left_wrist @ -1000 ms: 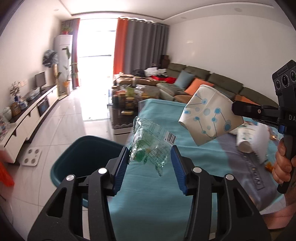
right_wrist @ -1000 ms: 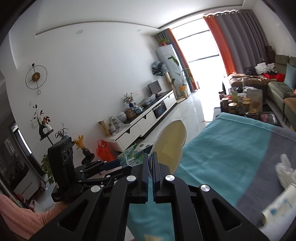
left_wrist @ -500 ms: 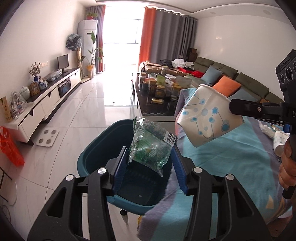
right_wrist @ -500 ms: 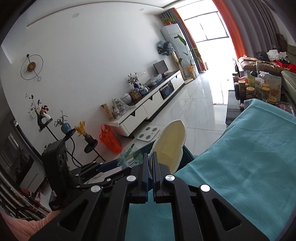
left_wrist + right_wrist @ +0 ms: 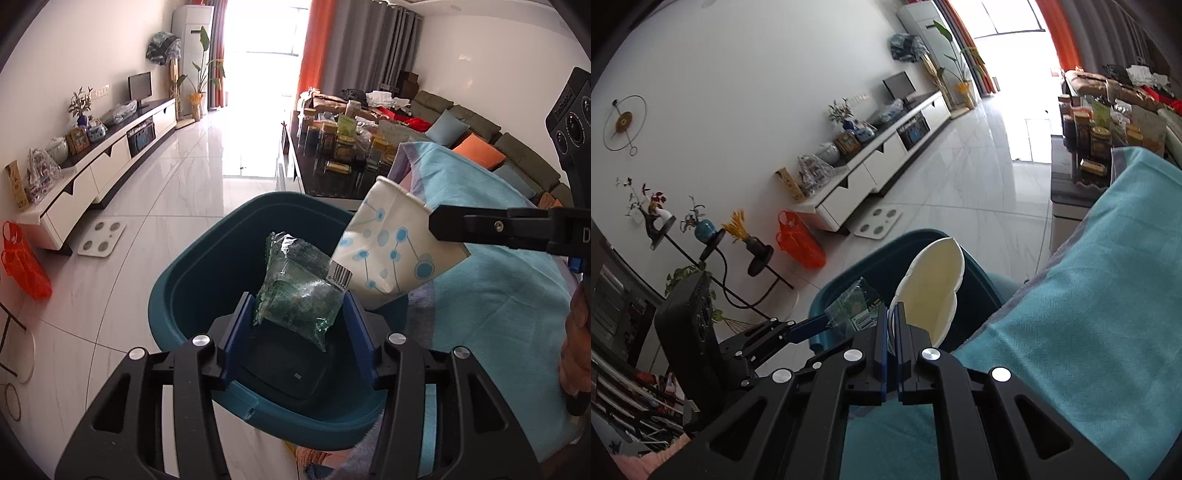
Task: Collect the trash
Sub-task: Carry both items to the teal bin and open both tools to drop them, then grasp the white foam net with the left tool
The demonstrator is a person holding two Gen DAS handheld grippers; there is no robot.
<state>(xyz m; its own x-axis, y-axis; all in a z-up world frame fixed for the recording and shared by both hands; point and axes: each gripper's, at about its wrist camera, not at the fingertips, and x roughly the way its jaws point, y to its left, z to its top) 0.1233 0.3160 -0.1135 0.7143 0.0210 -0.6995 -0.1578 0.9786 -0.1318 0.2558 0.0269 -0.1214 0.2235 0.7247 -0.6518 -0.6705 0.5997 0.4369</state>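
My left gripper [image 5: 301, 314] is shut on a clear green plastic wrapper [image 5: 297, 291] and holds it over the open teal trash bin [image 5: 177, 280]. My right gripper [image 5: 894, 325] is shut on the rim of a squashed white paper cup with blue dots [image 5: 388, 251], held above the bin's right edge. In the right wrist view the cup's cream inside [image 5: 932, 284] faces me, the wrapper [image 5: 855, 308] sits left of it, and the bin [image 5: 871, 266] lies below both.
A table with a teal blanket [image 5: 498, 295] stands right of the bin. A cluttered dark coffee table [image 5: 332, 166] and a sofa [image 5: 480, 129] lie beyond. A white TV cabinet [image 5: 92, 173], a scale [image 5: 101, 242] and an orange bag [image 5: 22, 258] are at left.
Both grippers have swung left from over the blanket-covered table to above the bin. The wrapper and the cup stay gripped and now hang over the bin's opening.
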